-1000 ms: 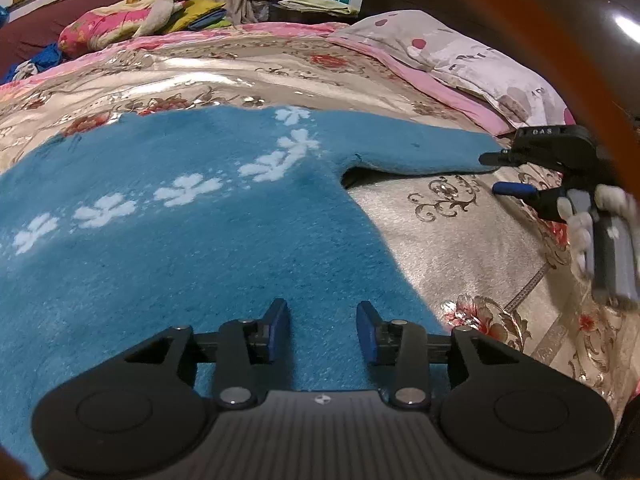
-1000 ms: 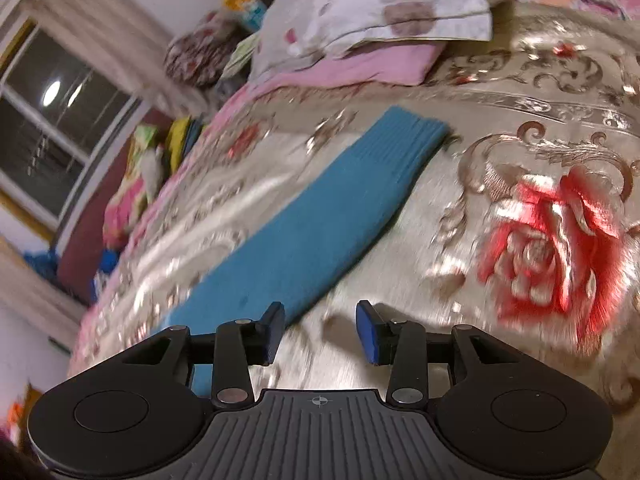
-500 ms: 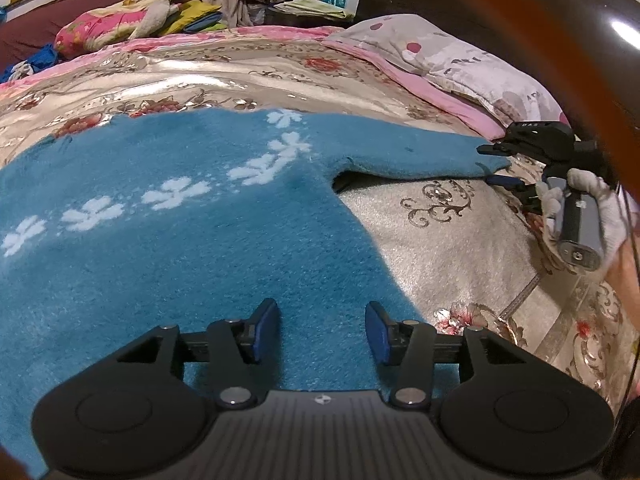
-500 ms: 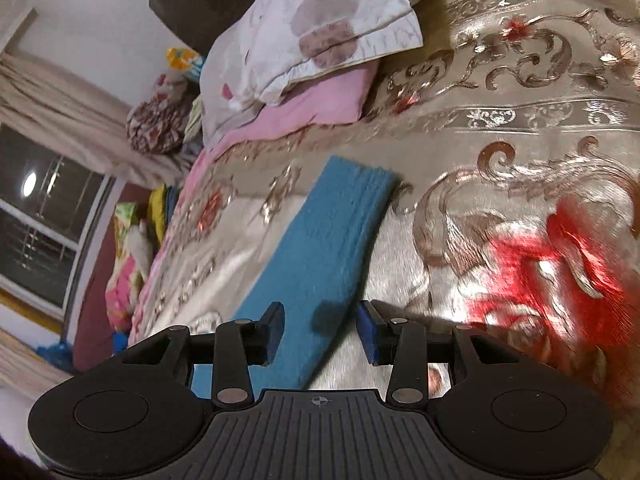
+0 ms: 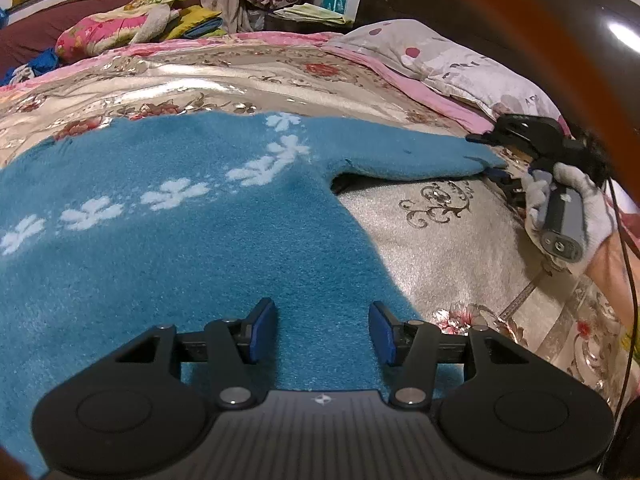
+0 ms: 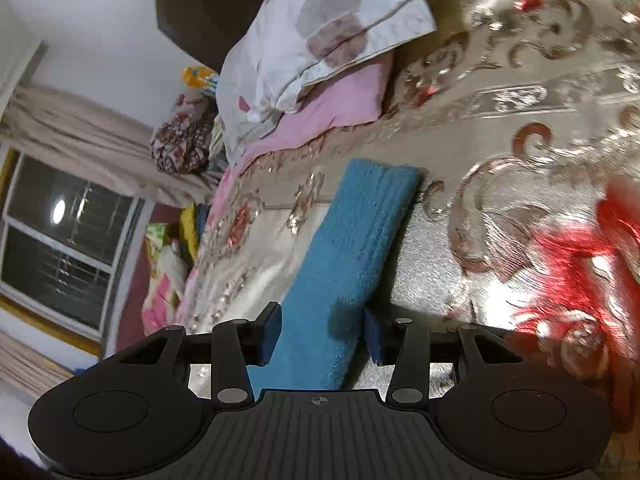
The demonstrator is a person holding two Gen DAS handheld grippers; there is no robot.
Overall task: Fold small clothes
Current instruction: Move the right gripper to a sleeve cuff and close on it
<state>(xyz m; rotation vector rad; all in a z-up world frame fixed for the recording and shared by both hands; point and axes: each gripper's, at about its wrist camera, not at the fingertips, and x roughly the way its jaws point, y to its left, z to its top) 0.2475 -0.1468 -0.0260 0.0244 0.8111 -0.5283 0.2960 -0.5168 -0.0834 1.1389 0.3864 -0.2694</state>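
A small blue fleece sweater [image 5: 168,248] with white flower prints lies flat on the bed. Its sleeve [image 5: 404,152] stretches out to the right. My left gripper [image 5: 322,332] is open and hovers over the sweater's lower hem, empty. My right gripper [image 6: 320,330] is open with the sleeve's cuff end [image 6: 352,248] lying between its jaws; the fingers are beside the fabric, not closed on it. In the left wrist view the right gripper [image 5: 494,156] sits at the sleeve's cuff, held by a gloved hand [image 5: 568,208].
The bed has a shiny beige floral bedspread [image 5: 440,224]. A white spotted pillow [image 6: 320,32] on a pink sheet [image 6: 336,108] lies at the head. Piled bedding and clothes [image 5: 132,32] lie at the far side. A dark headboard [image 5: 480,20] stands behind.
My right gripper has moved over onto the sleeve, so the cuff now lies between its open jaws. My left gripper has opened a little wider over the hem.
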